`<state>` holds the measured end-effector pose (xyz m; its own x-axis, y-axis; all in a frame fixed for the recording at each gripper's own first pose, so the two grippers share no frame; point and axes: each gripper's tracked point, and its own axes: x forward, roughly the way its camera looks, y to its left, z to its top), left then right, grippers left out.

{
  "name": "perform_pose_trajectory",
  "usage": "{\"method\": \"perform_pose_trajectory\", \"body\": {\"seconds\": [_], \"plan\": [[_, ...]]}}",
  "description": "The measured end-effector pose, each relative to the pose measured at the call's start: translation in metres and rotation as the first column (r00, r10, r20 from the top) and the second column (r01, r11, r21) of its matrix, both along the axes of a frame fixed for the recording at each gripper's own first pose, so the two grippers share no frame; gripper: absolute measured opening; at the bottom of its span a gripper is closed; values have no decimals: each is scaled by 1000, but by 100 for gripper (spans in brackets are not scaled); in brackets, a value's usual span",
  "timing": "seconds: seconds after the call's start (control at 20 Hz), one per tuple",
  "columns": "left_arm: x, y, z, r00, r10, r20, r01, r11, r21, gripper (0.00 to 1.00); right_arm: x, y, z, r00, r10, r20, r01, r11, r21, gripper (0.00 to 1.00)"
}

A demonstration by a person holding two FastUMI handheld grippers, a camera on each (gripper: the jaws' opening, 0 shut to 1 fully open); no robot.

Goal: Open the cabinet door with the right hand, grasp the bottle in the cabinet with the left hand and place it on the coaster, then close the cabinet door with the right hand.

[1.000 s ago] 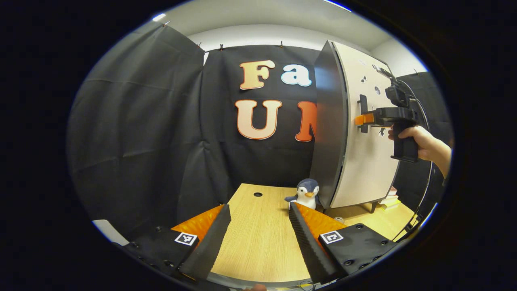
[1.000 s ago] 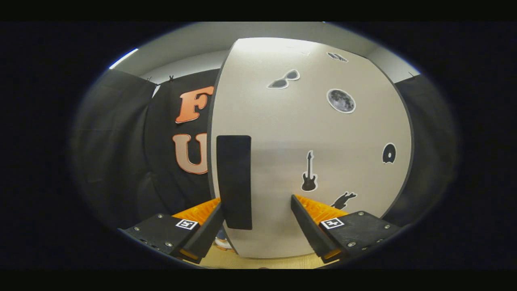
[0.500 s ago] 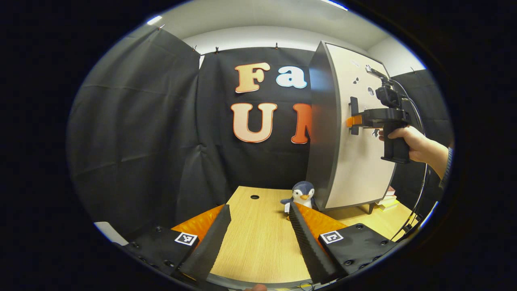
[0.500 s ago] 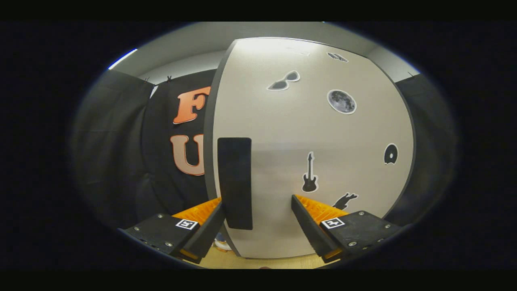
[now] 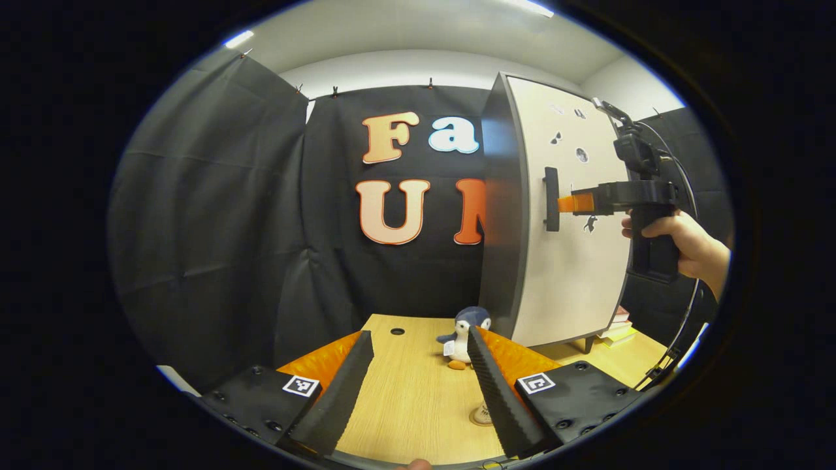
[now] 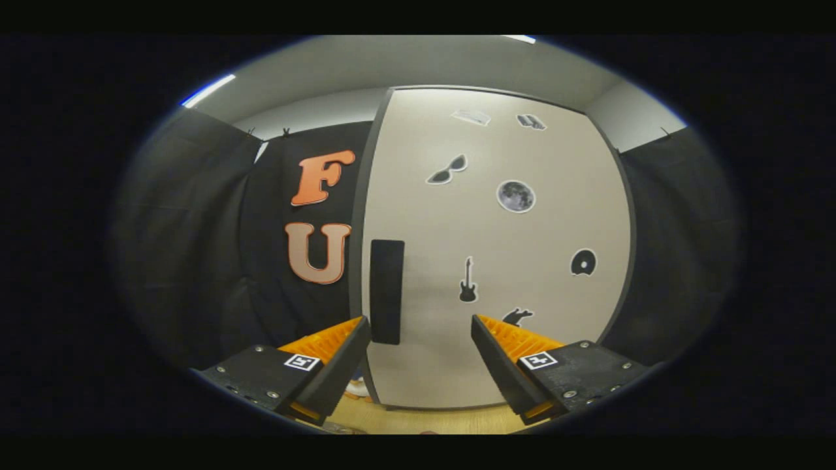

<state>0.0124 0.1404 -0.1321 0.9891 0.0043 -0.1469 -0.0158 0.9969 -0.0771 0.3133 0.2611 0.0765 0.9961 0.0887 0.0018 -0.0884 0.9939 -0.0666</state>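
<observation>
The white cabinet door (image 6: 496, 261), dotted with small stickers, lies flush against the dark-sided cabinet (image 5: 501, 215). Its dark upright handle (image 6: 386, 292) stands just ahead of my right gripper (image 6: 418, 326), which is open and apart from it. In the left gripper view a hand holds the right gripper (image 5: 567, 203) level, with its tips just short of the handle (image 5: 552, 199). My left gripper (image 5: 418, 334) hangs open over the wooden table (image 5: 405, 398) with nothing between its fingers. A small round tan disc (image 5: 480, 416), apparently the coaster, is half hidden behind the right finger.
A plush penguin (image 5: 462, 333) stands on the table by the cabinet's near corner. The tabletop has a cable hole (image 5: 397, 331) at the back. Stacked books (image 5: 617, 326) lie under the cabinet's right side. Black cloth walls close in the left and rear.
The right gripper has drawn back from the door, so the handle and stickers look smaller. The left gripper view has swung right and tipped down, bringing the round disc into sight.
</observation>
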Motion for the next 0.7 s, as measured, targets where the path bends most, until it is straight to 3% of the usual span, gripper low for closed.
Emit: {"method": "perform_pose_trajectory", "body": {"seconds": [0.7], "plan": [[23, -107, 65, 993, -104, 62, 101, 994, 47, 94, -178, -93, -17, 994, -88, -60, 90, 996, 22, 95]]}}
